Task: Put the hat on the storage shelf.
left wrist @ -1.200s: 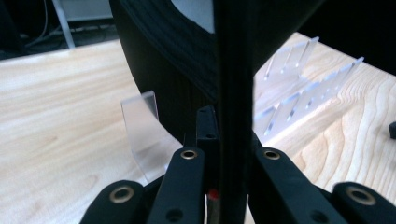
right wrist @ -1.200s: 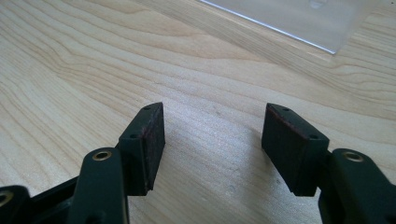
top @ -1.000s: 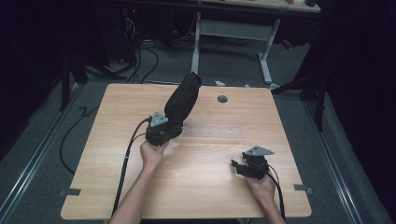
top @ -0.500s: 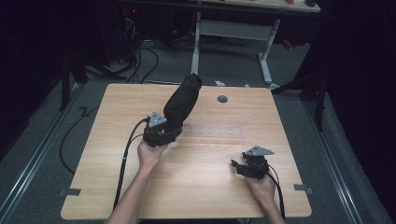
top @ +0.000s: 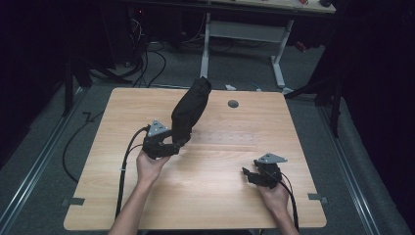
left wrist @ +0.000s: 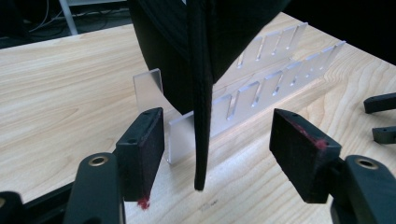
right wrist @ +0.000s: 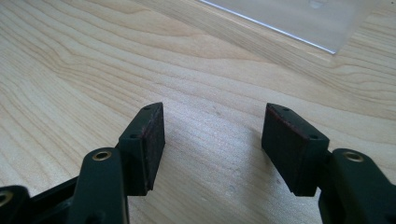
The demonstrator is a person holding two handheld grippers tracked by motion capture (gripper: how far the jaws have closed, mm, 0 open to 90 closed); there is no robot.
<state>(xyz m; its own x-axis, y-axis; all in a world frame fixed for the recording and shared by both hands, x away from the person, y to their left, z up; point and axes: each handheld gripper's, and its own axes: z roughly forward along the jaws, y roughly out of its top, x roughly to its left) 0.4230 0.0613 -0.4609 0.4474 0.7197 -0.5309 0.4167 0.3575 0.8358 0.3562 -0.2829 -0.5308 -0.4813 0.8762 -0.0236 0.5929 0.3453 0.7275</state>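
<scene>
Nearest the person's edge of the table point(top: 205, 196), the right gripper point(top: 248, 175) rests low on the wood, jaws spread wide with nothing between them, well apart from the action. Moving up the board, the left gripper point(top: 172, 145) has just been opening its jaws, and in the left gripper view the pads point(left wrist: 142, 151) stand clear on either side of the black cap's point(top: 190, 110) brim edge, which hangs between them untouched. That cap now stands propped in the clear slotted rack point(left wrist: 261, 93), its crown leaning toward the far edge of the table. So the placing looks done, I'd say: cap seated, grip let go. What's left is to draw the left gripper back without nudging the brim. Beyond it, a small round grommet point(top: 233, 104) sits in the tabletop.
</scene>
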